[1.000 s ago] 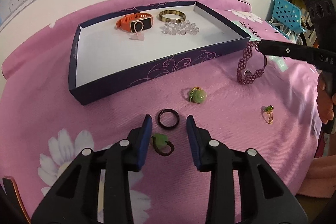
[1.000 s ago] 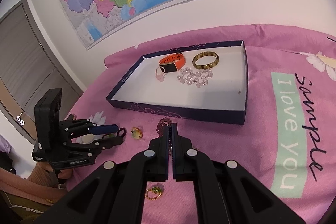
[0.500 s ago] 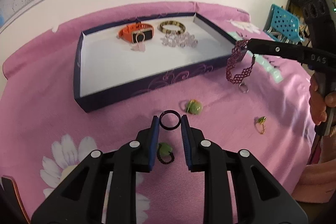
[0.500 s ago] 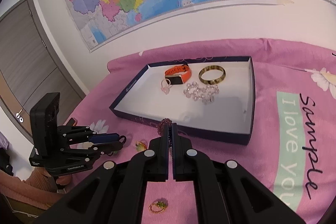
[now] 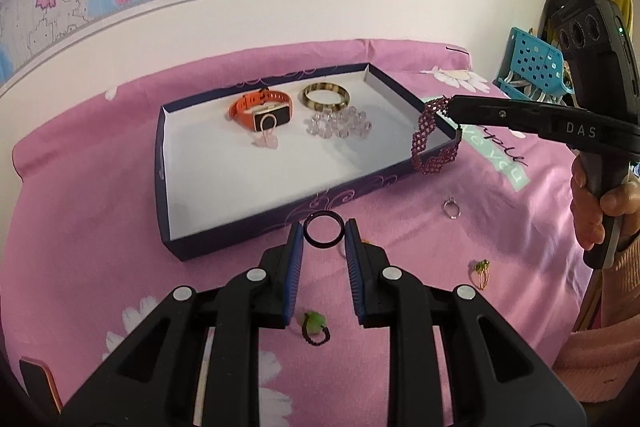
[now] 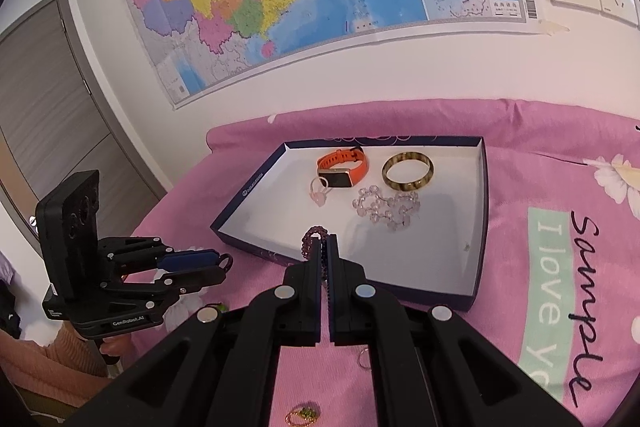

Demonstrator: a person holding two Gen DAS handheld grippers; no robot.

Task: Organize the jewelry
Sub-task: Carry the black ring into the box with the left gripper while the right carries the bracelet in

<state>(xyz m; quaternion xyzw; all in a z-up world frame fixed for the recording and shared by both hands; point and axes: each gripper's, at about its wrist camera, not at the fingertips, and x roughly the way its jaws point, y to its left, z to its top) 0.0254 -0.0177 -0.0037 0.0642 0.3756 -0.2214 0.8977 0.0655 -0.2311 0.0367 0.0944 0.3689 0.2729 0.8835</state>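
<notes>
Four pieces lie in my navy box [image 5: 276, 223] on the pink cloth [image 5: 80, 227]: one orange watch [image 5: 260, 107], one amber bangle [image 5: 326, 95], one clear bead bracelet [image 5: 338, 121], one pink ring [image 5: 266, 135]. My left gripper [image 5: 323, 235] pinches a thin black ring [image 5: 323, 229], lifted clear. My right gripper [image 6: 324, 247] is clamped on a dangling maroon beaded bracelet [image 5: 430, 143] at the box's right wall. Three rings [image 5: 451, 207] rest outside.
</notes>
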